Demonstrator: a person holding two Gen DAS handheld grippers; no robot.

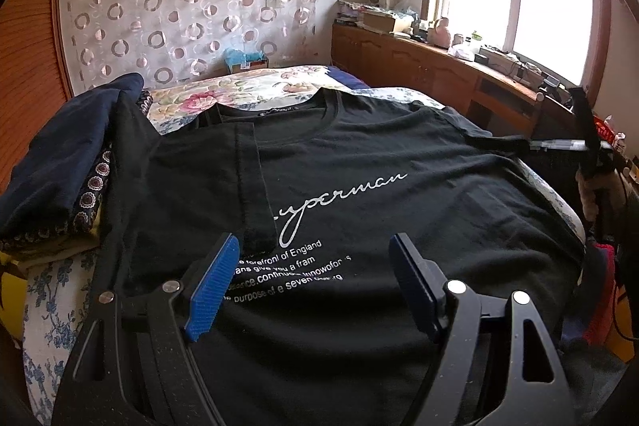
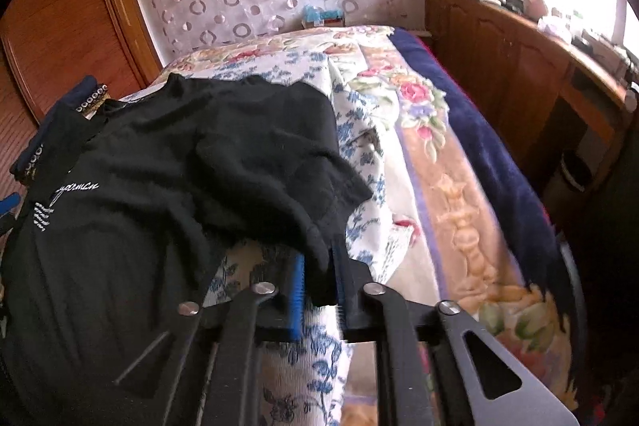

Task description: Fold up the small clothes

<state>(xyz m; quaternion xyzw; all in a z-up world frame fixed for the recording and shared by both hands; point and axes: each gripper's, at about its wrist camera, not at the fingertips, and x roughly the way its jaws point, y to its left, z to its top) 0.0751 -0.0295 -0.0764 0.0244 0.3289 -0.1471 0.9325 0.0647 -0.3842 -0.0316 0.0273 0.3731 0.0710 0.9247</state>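
Holding the shirt spread chest-up on the bed, we log its window-side sleeve pinched shut in our right gripper, collar-to-hem axis running away from us, while our left gripper hovers wide and empty above the print.

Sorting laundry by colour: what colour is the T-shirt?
Black T-shirt with white lettering, clearest in the left wrist view.

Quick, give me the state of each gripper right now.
Left gripper: open, empty, hovering over the black T-shirt.
Right gripper: closed on the T-shirt's sleeve edge.
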